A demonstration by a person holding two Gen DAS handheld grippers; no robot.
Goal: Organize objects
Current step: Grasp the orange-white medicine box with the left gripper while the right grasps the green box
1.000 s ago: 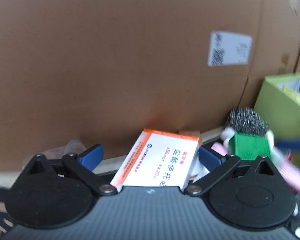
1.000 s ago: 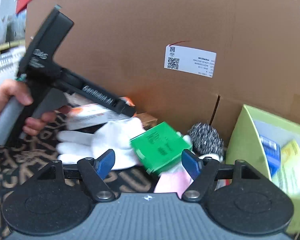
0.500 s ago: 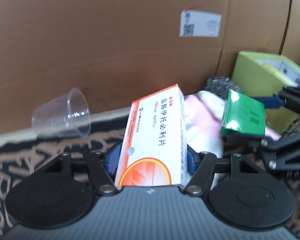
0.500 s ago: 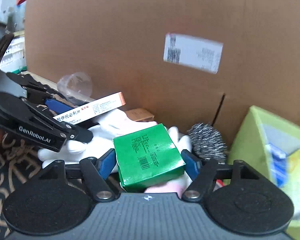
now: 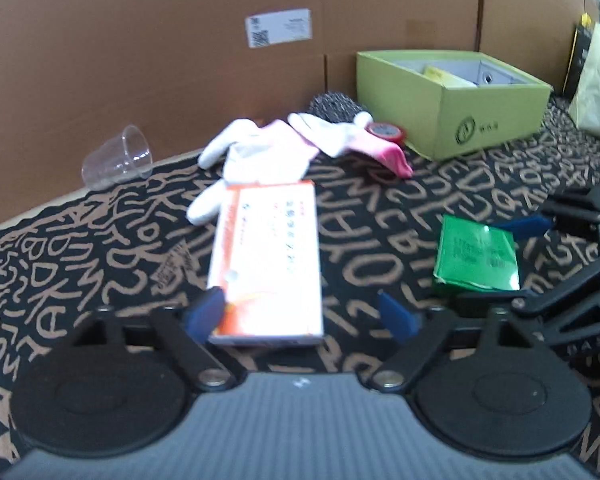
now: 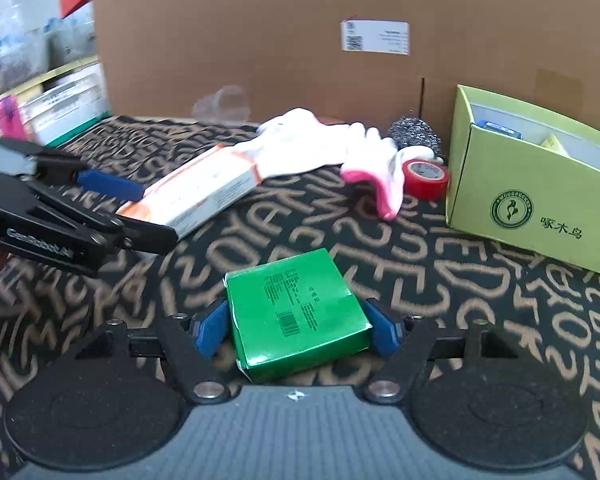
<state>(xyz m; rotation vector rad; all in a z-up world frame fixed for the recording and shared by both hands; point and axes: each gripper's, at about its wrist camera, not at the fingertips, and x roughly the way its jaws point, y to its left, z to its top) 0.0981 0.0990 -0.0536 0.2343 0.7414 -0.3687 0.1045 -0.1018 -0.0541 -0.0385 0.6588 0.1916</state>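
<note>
Left claw (image 5: 300, 314) was opening, medicine box (image 5: 265, 260) released onto tabletop (image 5: 380, 208). Green box (image 6: 295, 312) was pinched by right claw (image 6: 295, 330); shallow grip judged likely to slip.

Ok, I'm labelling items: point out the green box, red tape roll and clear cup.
green box (image 6: 297, 312), right wrist view, top face.
red tape roll (image 6: 426, 178), right wrist view, outer side.
clear cup (image 5: 117, 158), left wrist view, side wall.

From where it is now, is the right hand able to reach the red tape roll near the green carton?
Probably not yet. The right tongs are occupied by the green box, and the pink-cuffed glove lies against the red tape roll. Otherwise the cloth between looks clear.
</note>
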